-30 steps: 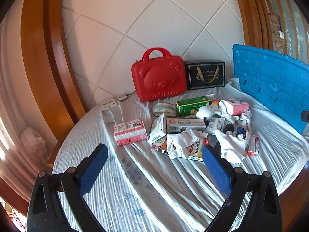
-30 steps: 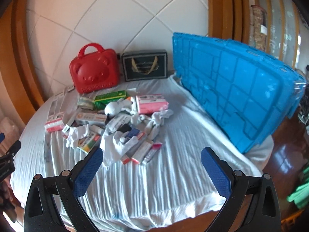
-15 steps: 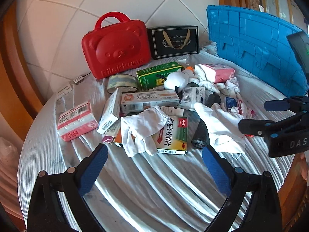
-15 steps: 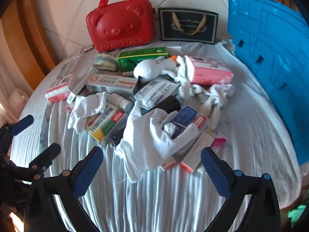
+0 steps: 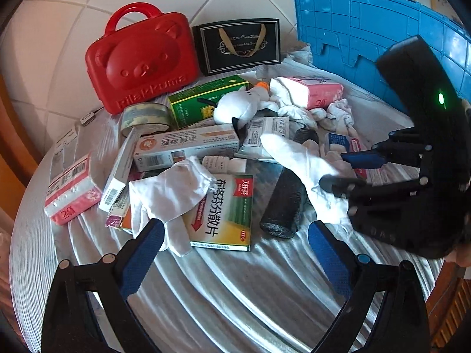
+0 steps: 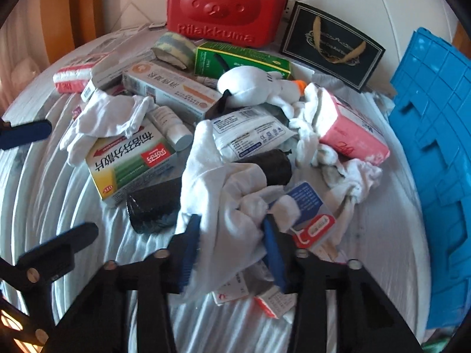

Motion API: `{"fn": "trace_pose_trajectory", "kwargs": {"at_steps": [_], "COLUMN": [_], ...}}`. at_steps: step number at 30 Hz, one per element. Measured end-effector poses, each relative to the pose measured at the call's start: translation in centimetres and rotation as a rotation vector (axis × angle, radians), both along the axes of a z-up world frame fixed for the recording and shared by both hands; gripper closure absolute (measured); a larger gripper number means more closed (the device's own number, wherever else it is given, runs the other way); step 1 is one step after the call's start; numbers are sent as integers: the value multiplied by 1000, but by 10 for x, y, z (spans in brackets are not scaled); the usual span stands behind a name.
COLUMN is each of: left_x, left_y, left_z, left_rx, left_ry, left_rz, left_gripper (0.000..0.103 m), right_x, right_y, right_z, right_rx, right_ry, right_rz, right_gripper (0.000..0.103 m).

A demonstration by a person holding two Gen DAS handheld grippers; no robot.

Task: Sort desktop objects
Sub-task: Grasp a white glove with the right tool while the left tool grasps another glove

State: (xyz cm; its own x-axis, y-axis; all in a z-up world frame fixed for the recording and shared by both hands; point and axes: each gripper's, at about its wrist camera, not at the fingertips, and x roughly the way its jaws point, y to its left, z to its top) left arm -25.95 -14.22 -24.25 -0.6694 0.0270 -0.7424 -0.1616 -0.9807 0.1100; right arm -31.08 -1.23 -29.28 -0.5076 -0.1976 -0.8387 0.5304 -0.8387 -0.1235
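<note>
Your right hand-held gripper (image 6: pixel 232 250) has just been closing, and its blue pads now pinch a bunched white glove (image 6: pixel 223 194) between them. That glove lies across the middle of the pile, draped over a black roll (image 6: pixel 156 203) and touching a blue-and-red floss pack (image 6: pixel 312 214) just to its right. Your left hand-held gripper (image 5: pixel 235 250) is wide open with nothing between the pads; it hangs over the striped cloth of the table (image 5: pixel 206 300), just short of the pile. A second white glove (image 5: pixel 170 194) sits near its left pad, partly over a yellow-green medicine box (image 5: pixel 223 211). Going back from the gripped glove: a white sachet pack (image 6: pixel 250 135), a small white bottle (image 6: pixel 172 126), a long white box (image 6: pixel 173 88), a white plush toy (image 6: pixel 253 88), a green box (image 6: pixel 238 60), a tape roll (image 6: pixel 173 50). A pink tissue pack (image 6: pixel 350 129) is right of the plush toy. Behind everything stand a red bear case (image 6: pixel 226 3) and a black gift bag (image 6: pixel 332 47). A blue crate lid (image 6: pixel 435 147) leans at the far right.
</note>
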Motion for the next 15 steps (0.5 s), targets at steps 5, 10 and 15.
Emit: {"fn": "trace_pose_trajectory", "kwargs": {"at_steps": [5,10,15], "left_x": [-11,-43,-62], "left_y": [-11,-41,-74], "left_z": [6,-3,-16], "left_rx": [-29,-48,50], "left_ry": [29,-5,-13], "left_rz": [46,76,153], "left_gripper": [4,4,6], "right_x": [-17,-13,-9], "right_y": [26,25,22], "right_z": [7,8,7], "right_rx": [-126,-135,-103], "right_ry": [-113,-131,-118], "right_rz": [-43,-44,-37], "right_gripper": [78,78,78]}}
